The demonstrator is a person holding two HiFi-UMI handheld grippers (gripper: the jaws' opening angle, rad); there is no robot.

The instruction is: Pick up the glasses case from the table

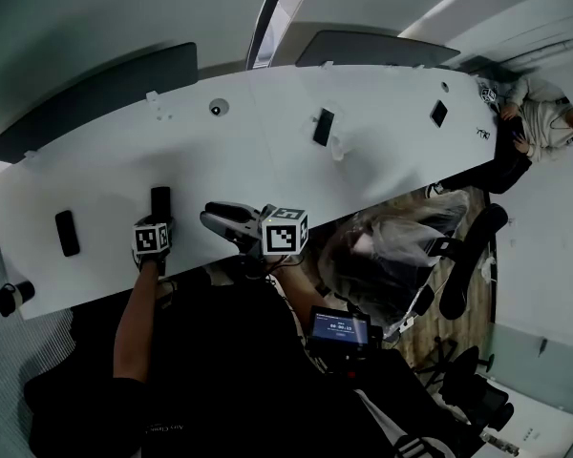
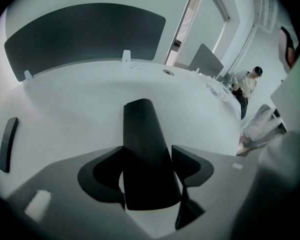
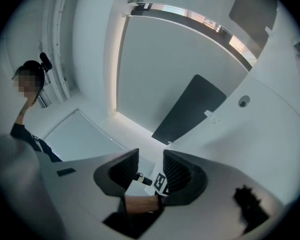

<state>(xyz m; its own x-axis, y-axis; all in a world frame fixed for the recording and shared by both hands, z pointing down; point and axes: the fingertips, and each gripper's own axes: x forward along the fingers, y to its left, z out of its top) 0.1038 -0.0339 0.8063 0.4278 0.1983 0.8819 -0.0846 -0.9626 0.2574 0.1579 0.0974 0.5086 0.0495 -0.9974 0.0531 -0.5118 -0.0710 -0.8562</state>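
The left tongs [image 2: 148, 158] point steeply down at the white desk [image 2: 60, 109] and are closed on the dark glasses case [image 2: 142, 134]. Both pads lie against its long sides, near the end closer to the person. The case rests on the desk, near its front edge. The right tongs [image 3: 151, 170] are held level just beside the left ones. They stand partly apart, with nothing between them.
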